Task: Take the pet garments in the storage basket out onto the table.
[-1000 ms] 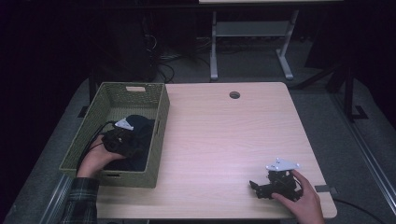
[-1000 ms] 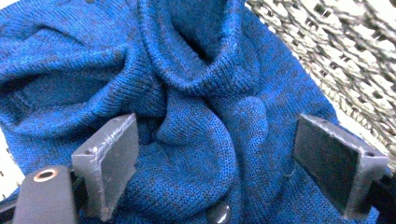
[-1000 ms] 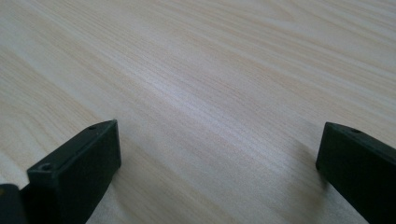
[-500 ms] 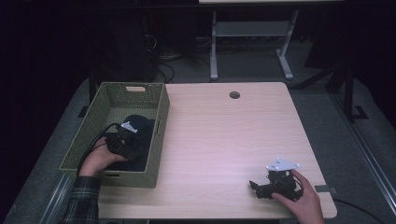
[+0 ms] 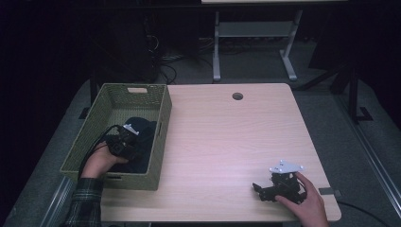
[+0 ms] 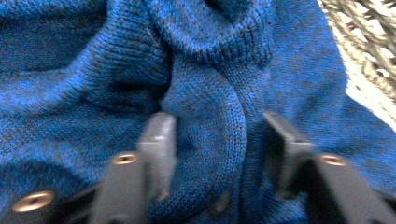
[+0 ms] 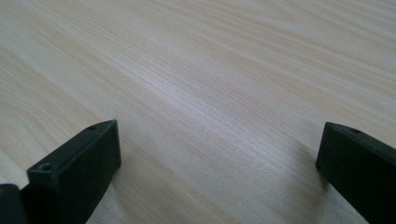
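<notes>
Left gripper astride blue knit fold; garment's shape unreadable.

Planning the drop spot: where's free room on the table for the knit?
Bare wood runs from the basket wall across to the right gripper, up to the cable hole. Crowded: inside the basket, around the blue knit and left gripper.

left hand-held gripper pushed deeper into sweater

I see a light wood table with a round hole near its far edge, a woven basket at its left side, right gripper resting front right.
</notes>
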